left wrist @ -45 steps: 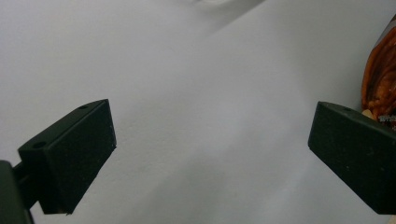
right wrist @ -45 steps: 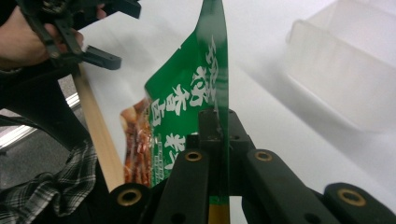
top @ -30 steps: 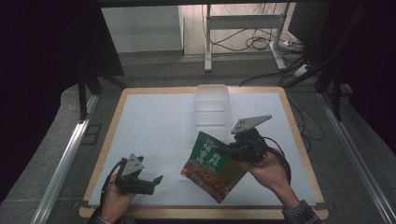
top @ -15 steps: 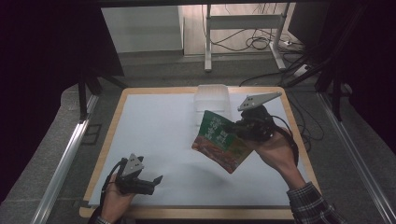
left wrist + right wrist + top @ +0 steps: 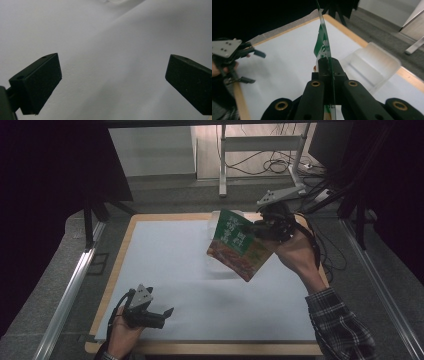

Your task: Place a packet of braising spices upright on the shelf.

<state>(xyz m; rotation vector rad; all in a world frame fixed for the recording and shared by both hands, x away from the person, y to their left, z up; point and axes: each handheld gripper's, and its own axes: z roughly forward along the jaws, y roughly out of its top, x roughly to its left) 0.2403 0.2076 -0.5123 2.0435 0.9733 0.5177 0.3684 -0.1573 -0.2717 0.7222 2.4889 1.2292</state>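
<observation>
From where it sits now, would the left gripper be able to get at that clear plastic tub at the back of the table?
Probably yes. The left gripper is open and holds nothing, and bare table lies ahead of it. But the tub is far off, with the food pouch in the right gripper raised in front of it.

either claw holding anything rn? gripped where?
Right claw is shut on the green food pouch, pinching its edge, clear of the table. Left claw is open, holding nothing.

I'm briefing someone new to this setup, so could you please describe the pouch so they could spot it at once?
Start at the wooden-edged table with its white top. Over its far right part, the right gripper holds a flat pouch in the air, pinched at one edge. It is green with a reddish food picture, unlike the clear plastic container on the table nearby.
</observation>
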